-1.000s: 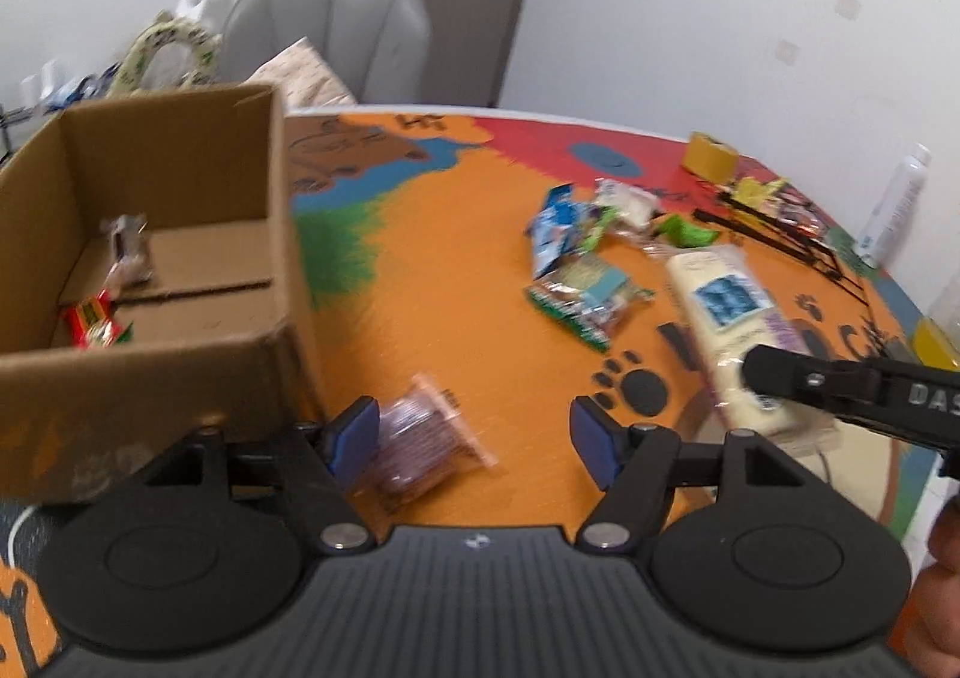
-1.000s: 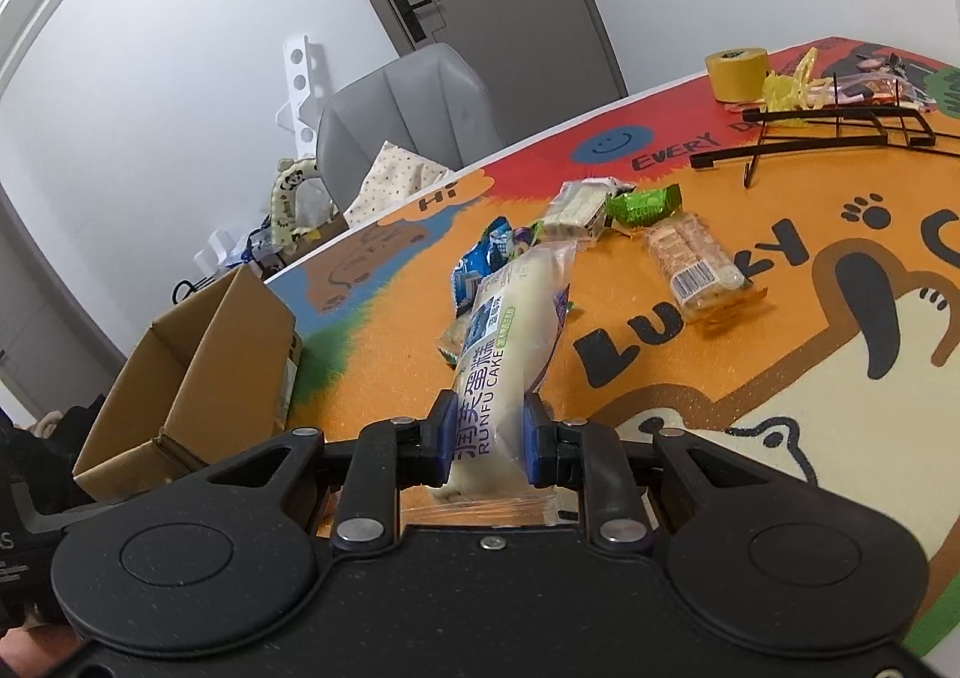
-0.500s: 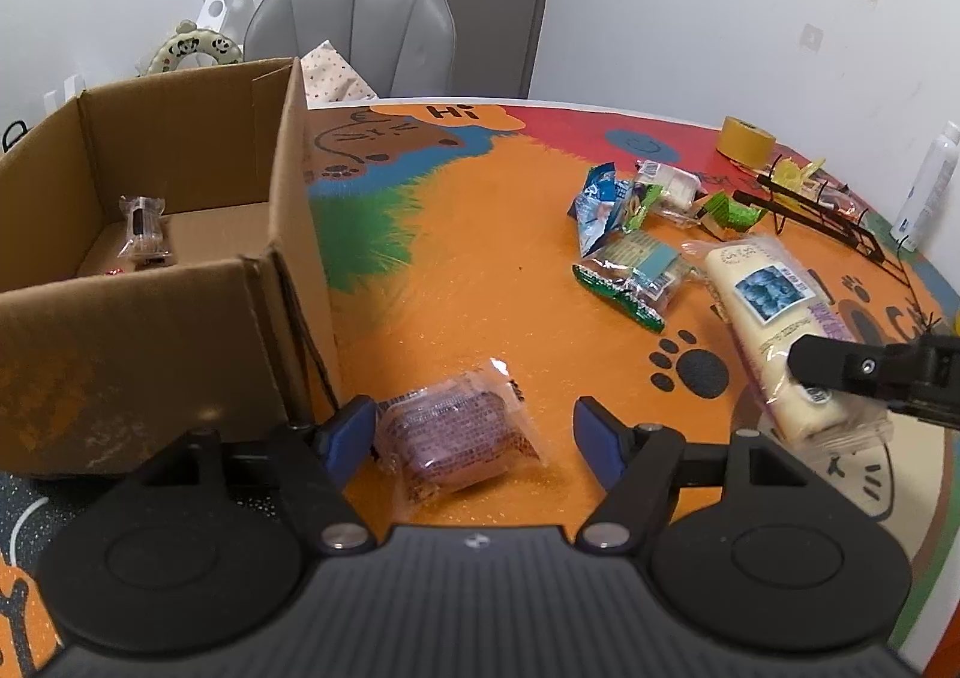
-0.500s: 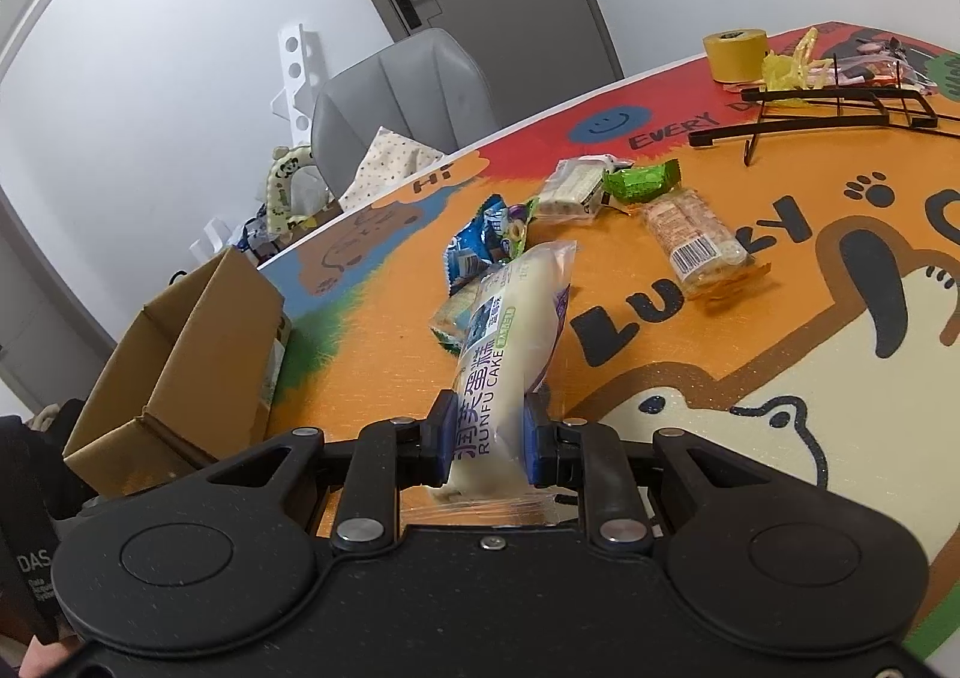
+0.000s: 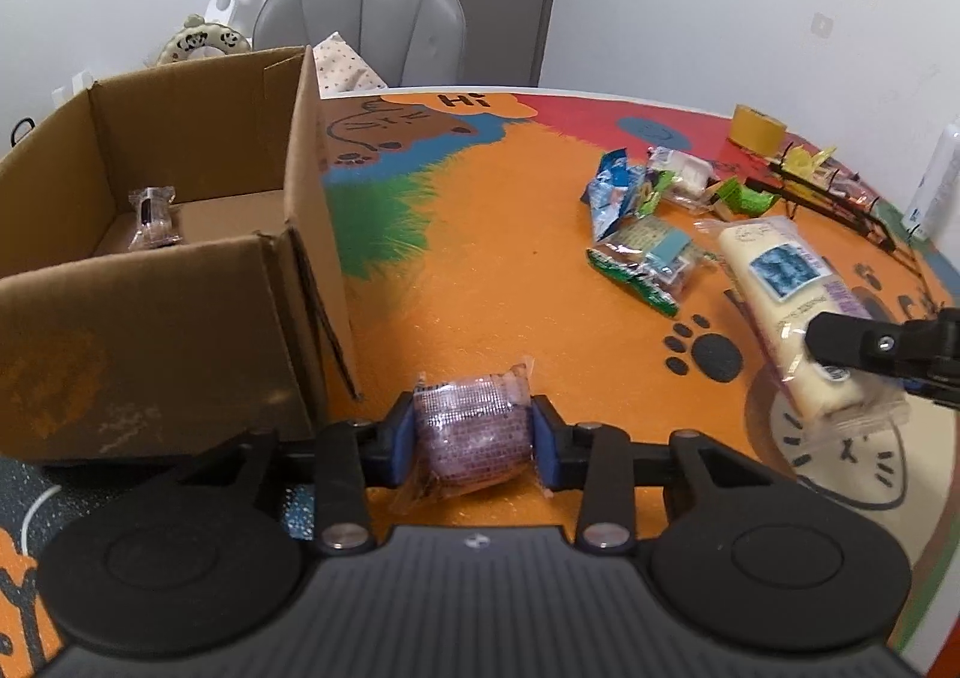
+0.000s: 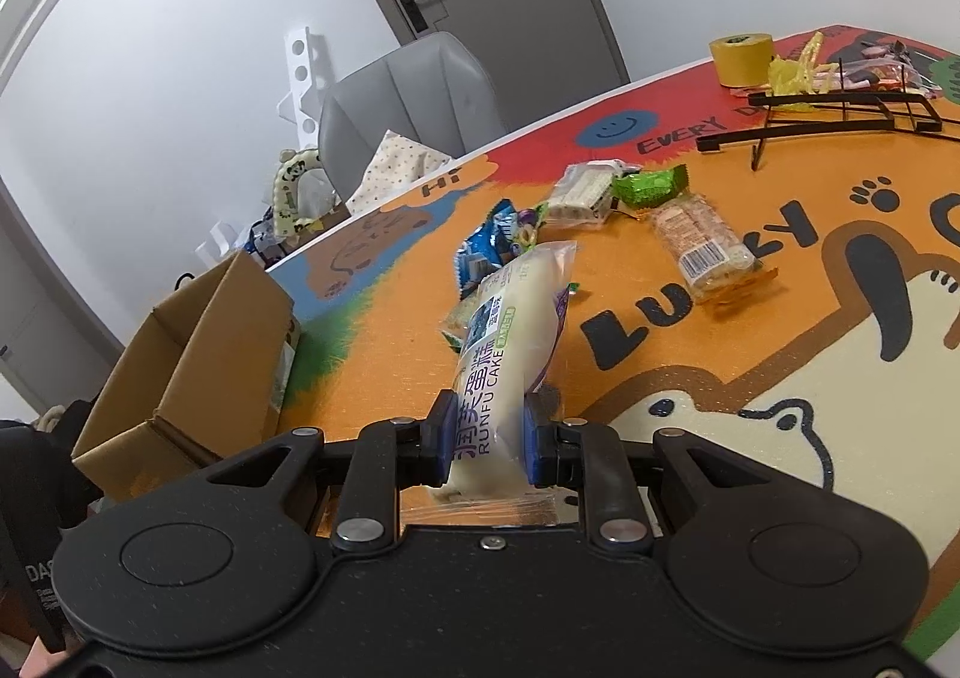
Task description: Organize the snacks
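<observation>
- Since the earlier frames the left claw [image 5: 474,441] has closed in from a wide stance – its jaws are closing now, with the purple snack [image 5: 474,432] between the blue pads, which touch the wrapper on both sides.
- Purple snack: a clear-wrapped, mesh-patterned pack, low over the orange mat [image 5: 480,270], its crimped ends sticking out in front of and behind the pads.
- Box [image 5: 180,270]: open cardboard, just to the left of the left claw and slightly ahead; one small wrapped item [image 5: 153,216] lies on its floor near the far wall.
- Right claw [image 6: 487,441]: as in the earlier frames, nearly shut and clamped on the near end of the cake [image 6: 510,354], a long white roll in clear wrap printed RUNFU CAKE – the roll juts forward and up from the pads.
- From the left view, the right claw's finger [image 5: 864,342] and the cake sit well to the right of the left claw.
- Ahead of the right claw lies the snack pile: a blue packet [image 6: 489,249], a white bar [image 6: 585,195], a green wrapper [image 6: 651,186] and a barcode pack [image 6: 699,252], all flat on the mat.
- Farther ahead and to the right: a yellow tape roll [image 6: 741,60] and a black wire rack [image 6: 840,117].
- A grey chair [image 5: 366,18] stands beyond the table's far edge.
</observation>
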`<action>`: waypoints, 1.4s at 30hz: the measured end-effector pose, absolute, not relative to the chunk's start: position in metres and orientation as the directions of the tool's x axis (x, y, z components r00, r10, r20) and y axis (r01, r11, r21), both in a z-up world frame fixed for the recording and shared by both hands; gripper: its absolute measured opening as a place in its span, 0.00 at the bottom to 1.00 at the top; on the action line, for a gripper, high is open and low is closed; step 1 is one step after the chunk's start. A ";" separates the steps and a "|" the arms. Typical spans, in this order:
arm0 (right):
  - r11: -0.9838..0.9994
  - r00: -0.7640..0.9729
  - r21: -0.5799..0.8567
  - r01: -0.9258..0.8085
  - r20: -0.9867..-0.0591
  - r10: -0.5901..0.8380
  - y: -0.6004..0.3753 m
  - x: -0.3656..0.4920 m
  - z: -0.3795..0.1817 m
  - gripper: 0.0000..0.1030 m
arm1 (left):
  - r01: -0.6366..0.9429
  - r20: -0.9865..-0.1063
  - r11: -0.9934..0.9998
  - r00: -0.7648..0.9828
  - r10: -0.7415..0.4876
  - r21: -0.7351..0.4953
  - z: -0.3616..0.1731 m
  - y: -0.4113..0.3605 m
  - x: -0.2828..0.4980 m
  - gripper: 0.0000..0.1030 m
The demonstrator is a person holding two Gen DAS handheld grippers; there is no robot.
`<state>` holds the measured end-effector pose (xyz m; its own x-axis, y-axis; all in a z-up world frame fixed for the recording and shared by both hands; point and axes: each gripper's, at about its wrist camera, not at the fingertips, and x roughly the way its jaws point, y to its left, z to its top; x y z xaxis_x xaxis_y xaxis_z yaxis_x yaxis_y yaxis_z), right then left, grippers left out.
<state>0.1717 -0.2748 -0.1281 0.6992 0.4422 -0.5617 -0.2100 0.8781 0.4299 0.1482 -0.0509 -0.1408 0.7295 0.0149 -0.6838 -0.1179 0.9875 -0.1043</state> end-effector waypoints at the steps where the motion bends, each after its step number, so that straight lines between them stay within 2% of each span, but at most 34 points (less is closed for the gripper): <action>1: 0.877 0.700 0.430 -0.213 -0.560 0.444 -0.274 0.171 -0.127 0.20 | -0.111 -0.678 0.988 0.735 0.011 -0.105 -0.138 -0.052 0.146 0.37; 9: 0.872 0.708 0.425 -0.243 -0.537 0.459 -0.265 0.173 -0.113 0.20 | -0.073 -0.620 0.991 0.784 -0.013 -0.113 -0.105 -0.054 0.137 0.37; 26: 0.856 0.717 0.403 -0.323 -0.486 0.499 -0.228 0.181 -0.080 0.20 | -0.104 -0.525 0.982 0.851 0.005 -0.159 -0.053 -0.013 0.125 0.37; 42: 0.837 0.699 0.360 -0.411 -0.465 0.543 -0.172 0.192 -0.055 0.20 | -0.218 -0.504 0.956 0.859 0.093 -0.195 -0.042 0.055 0.120 0.37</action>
